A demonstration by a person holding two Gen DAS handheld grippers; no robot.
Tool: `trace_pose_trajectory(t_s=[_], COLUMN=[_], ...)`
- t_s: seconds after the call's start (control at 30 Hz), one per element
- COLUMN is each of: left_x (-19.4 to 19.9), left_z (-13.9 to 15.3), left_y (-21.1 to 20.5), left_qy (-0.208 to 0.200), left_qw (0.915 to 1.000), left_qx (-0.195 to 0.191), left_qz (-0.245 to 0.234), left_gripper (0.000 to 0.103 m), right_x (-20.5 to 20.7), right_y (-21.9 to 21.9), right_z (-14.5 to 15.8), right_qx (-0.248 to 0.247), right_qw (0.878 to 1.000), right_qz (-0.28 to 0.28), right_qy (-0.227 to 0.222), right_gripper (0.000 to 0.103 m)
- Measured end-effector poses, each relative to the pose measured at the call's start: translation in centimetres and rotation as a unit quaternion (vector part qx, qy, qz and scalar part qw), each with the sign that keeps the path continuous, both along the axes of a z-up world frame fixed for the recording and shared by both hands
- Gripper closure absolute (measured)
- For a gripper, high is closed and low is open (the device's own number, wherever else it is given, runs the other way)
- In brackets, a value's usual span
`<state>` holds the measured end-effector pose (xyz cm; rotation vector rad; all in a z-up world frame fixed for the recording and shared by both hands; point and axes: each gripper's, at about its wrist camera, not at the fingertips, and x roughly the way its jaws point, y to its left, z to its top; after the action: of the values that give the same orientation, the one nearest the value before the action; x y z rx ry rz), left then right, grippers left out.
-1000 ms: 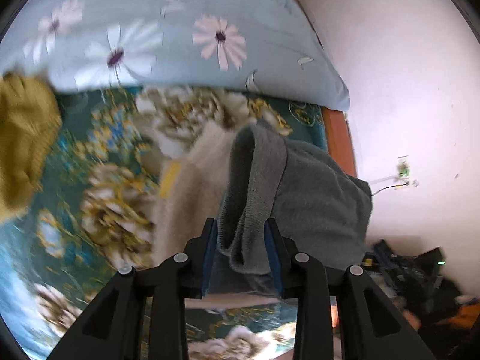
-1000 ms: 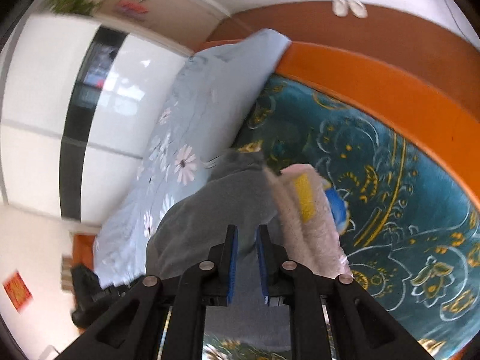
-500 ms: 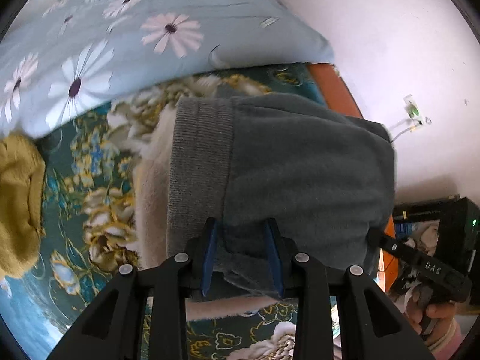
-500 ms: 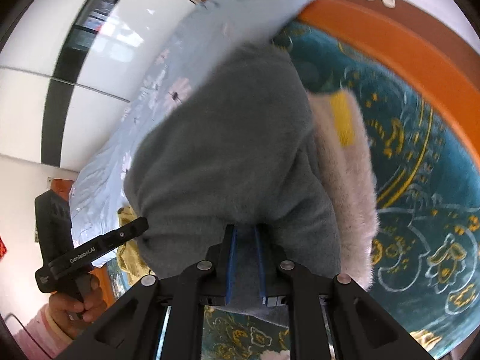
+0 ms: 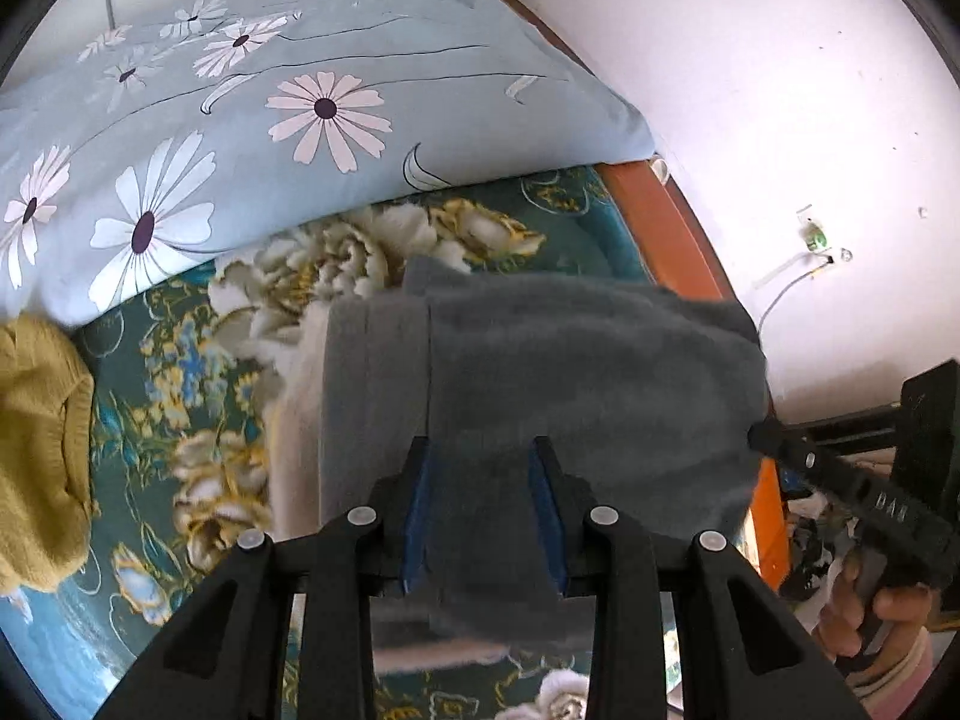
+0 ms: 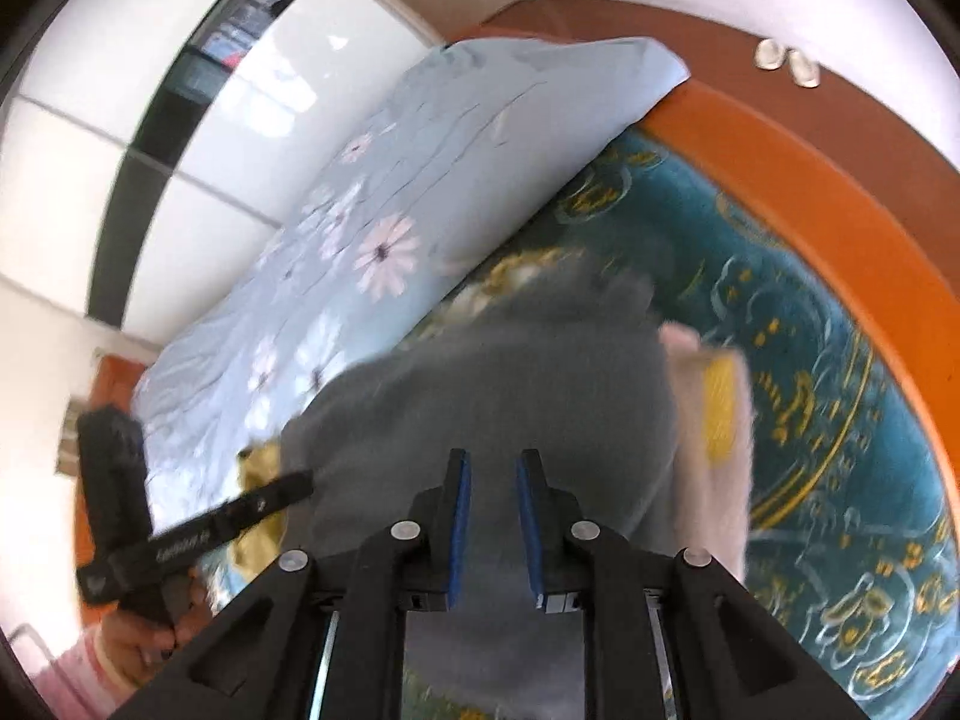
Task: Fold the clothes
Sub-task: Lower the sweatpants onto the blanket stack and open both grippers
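Note:
A grey sweater (image 5: 570, 372) lies spread over a cream fluffy garment (image 5: 297, 420) on the teal flowered bedspread (image 5: 150, 360). My left gripper (image 5: 483, 450) is shut on the sweater's near edge, which bunches between the blue pads. In the right wrist view the same grey sweater (image 6: 510, 390) fills the middle. My right gripper (image 6: 489, 462) is opening its jaws over it, and the cloth shows in the gap without being pinched. The right gripper's tip (image 5: 762, 438) touches the sweater's right edge. The cream garment (image 6: 708, 480) carries a yellow patch.
A mustard knitted garment (image 5: 36, 450) lies at the left. A pale blue daisy-print quilt (image 5: 270, 120) is bunched behind. The orange bed frame (image 5: 660, 216) runs along the white wall, with a socket and cable (image 5: 816, 237). A person's hand (image 5: 864, 606) holds the right tool.
The grey sweater went from hanging bunched to lying flat over the cream garment. Both grippers swung across the bed. The right gripper's jaws have widened.

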<state>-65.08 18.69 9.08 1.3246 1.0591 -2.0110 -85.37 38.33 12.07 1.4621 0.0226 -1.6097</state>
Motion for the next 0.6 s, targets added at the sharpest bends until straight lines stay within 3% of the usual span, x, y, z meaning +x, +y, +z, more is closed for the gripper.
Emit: trace_pose_trajectory(t_s=[0.23, 0.47, 0.6], left_x=[-0.5, -1.6, -0.5], left_z=[-3.1, -3.5, -2.0], left_y=[-1.2, -1.2, -0.4], left_qy=[-0.013, -0.029, -0.003], left_qw=[0.9998, 0.9995, 0.9999], left_qx=[0.009, -0.004, -0.010], left_qz=[0.012, -0.008, 0.008], left_gripper=[0.070, 0.070, 0.070], right_x=[-1.5, -2.0, -1.2], right_y=[-3.3, -3.9, -2.9], right_z=[-4.3, -5.0, -3.5], right_qx=[0.066, 0.086, 0.063], right_qw=[0.998, 0.996, 0.998], right_qz=[-0.006, -0.008, -0.012], right_qy=[-0.021, -0.029, -0.013], right_gripper=[0.086, 0.086, 0.086])
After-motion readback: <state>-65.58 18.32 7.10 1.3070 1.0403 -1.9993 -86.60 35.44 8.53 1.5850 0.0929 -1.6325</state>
